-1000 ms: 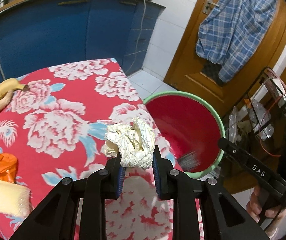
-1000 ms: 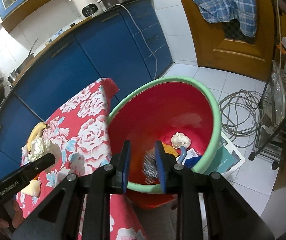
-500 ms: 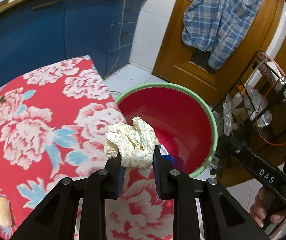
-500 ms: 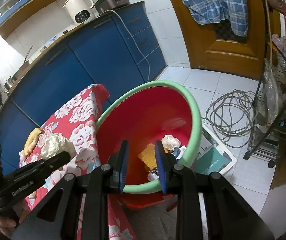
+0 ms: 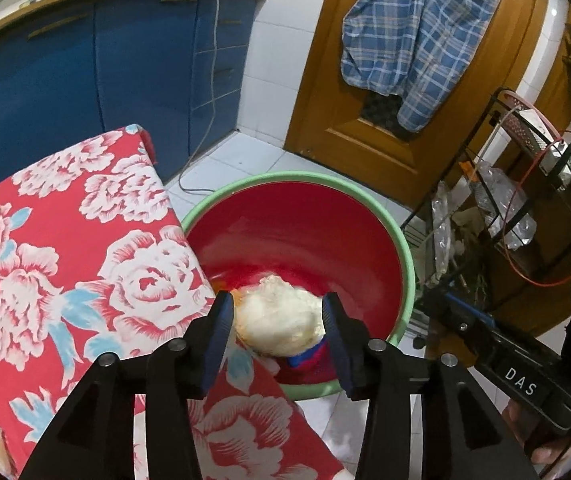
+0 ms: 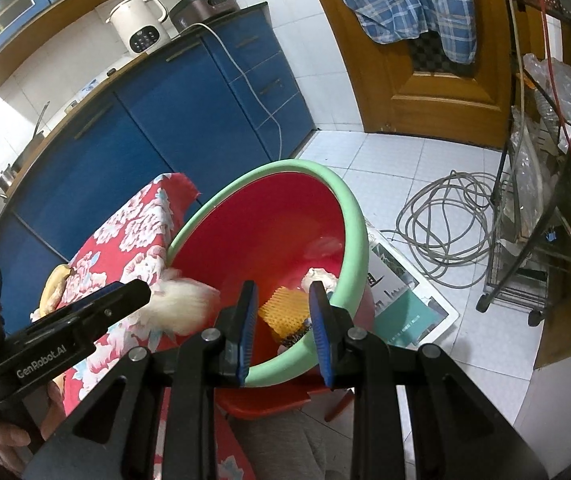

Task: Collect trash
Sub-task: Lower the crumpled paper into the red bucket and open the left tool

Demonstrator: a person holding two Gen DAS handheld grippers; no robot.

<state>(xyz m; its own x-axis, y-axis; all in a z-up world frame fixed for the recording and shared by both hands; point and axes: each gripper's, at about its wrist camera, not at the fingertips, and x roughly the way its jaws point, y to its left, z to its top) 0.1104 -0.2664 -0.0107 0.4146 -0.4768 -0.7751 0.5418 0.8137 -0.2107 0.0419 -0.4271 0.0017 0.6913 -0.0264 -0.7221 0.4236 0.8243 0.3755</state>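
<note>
My left gripper [image 5: 275, 320] is open over the near edge of the red bin with a green rim [image 5: 297, 178]. The crumpled white paper ball [image 5: 277, 320] is blurred between its spread fingers, loose and falling into the bin; it also shows in the right wrist view [image 6: 183, 306]. My right gripper [image 6: 281, 312] is open and empty above the bin's rim [image 6: 349, 208]. Inside the bin lie an orange mesh piece [image 6: 287, 308] and another paper wad [image 6: 319, 278].
The table with the red floral cloth [image 5: 85, 248] sits left of the bin. A banana [image 6: 55, 284] lies on it. A coiled grey cable [image 6: 445, 224] and a wire rack [image 6: 537, 240] are on the floor to the right. Blue cabinets stand behind.
My left gripper has moved right over the bin and opened, letting go of the paper ball. My right gripper has opened a little wider.
</note>
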